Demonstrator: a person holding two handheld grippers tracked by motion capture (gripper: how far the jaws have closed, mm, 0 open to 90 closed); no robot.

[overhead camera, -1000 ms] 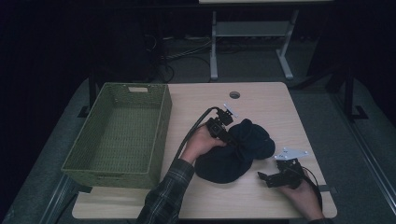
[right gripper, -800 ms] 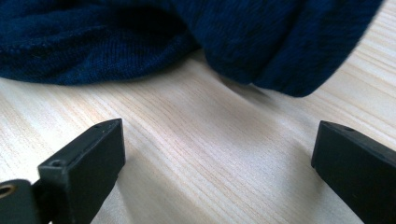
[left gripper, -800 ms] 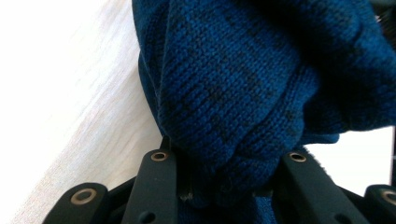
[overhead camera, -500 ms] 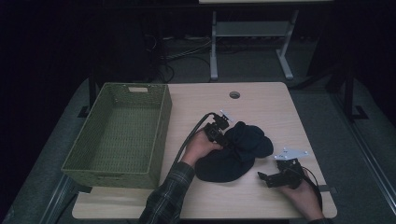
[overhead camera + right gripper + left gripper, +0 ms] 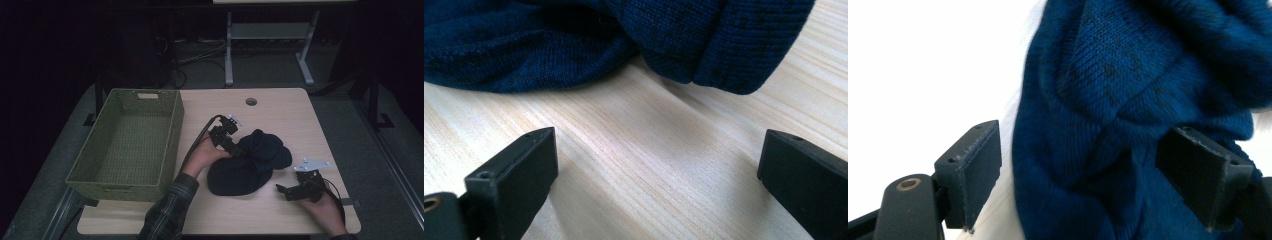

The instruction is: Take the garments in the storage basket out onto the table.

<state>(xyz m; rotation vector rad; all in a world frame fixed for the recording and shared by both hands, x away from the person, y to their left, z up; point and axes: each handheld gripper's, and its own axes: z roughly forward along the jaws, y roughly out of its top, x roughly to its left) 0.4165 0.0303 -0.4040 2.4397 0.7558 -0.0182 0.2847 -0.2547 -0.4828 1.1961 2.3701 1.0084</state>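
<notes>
High view: the left gripper (image 5: pixel 239 150), jaws spread around a fold of the navy knit sweater (image 5: pixel 250 165), should bite deep before closing; the right gripper (image 5: pixel 284 191) waits, released.

- No writing, label, brand, number or sign can be read anywhere in these views.
- The dark blue knitted garment (image 5: pixel 250 165) at the middle of the table shows plain ribbed knit, with no tag.
- The green woven basket (image 5: pixel 127 140) at the left bears no lettering.
</notes>
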